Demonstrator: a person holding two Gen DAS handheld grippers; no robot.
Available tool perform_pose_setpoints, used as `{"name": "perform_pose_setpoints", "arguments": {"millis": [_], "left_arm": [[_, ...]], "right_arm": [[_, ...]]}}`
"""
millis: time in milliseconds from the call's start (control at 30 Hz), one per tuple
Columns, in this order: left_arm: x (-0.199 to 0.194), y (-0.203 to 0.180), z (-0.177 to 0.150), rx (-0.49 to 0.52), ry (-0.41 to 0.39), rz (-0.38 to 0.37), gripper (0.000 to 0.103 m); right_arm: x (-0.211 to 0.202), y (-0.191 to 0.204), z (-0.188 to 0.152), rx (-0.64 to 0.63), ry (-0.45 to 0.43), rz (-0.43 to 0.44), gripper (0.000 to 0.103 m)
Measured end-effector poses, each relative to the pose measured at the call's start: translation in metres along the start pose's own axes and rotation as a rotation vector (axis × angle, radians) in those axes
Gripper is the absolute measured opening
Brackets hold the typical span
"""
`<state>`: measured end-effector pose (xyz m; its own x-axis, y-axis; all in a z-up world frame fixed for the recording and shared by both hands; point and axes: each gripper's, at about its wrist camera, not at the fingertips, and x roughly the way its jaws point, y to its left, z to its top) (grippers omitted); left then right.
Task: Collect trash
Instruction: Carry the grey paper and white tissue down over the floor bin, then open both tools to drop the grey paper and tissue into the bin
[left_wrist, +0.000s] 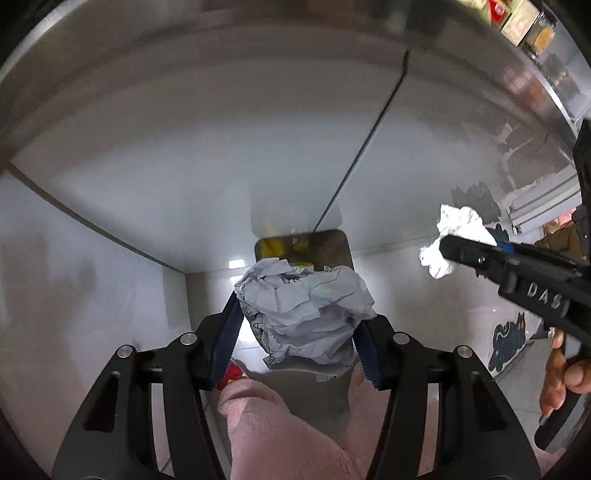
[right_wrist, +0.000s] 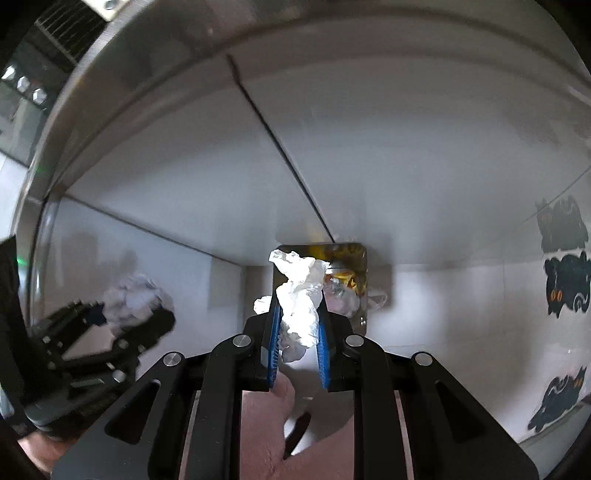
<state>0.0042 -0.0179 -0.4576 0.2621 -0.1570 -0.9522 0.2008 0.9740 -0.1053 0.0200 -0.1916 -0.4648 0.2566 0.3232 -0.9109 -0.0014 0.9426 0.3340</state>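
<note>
left gripper (left_wrist: 299, 314) — jaws clamp crumpled grey paper (left_wrist: 303, 310) | right gripper (left_wrist: 448, 247) — pinches white tissue (left_wrist: 458, 232)

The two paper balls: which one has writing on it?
The grey ball in the left gripper. The right gripper holds a plain white tissue.

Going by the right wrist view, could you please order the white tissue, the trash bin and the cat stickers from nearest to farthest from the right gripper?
1. White tissue: clamped in the right gripper.
2. Trash bin: just beyond, straight ahead.
3. Cat stickers: far right, on the wall.
</note>
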Motion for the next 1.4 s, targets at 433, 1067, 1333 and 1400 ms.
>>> {"name": "perform_pose_setpoints", "arguments": {"millis": [433, 1067, 1333, 1400], "left_arm": [[0.070, 0.009, 0.004, -0.029, 0.059, 0.013, 0.054], [0.100, 0.007, 0.017, -0.026, 0.117, -0.001, 0.065], [0.091, 0.012, 0.017, -0.024, 0.102, 0.033, 0.086], [0.087, 0.013, 0.017, -0.021, 0.096, 0.043, 0.090]], "right_arm": [[0.068, -0.015, 0.012, 0.065, 0.073, -0.039, 0.018], [0.071, -0.021, 0.030, 0.120, 0.109, -0.009, 0.046], [0.066, -0.018, 0.033, 0.138, 0.088, -0.017, 0.066], [0.063, -0.016, 0.033, 0.139, 0.083, -0.011, 0.068]]}}
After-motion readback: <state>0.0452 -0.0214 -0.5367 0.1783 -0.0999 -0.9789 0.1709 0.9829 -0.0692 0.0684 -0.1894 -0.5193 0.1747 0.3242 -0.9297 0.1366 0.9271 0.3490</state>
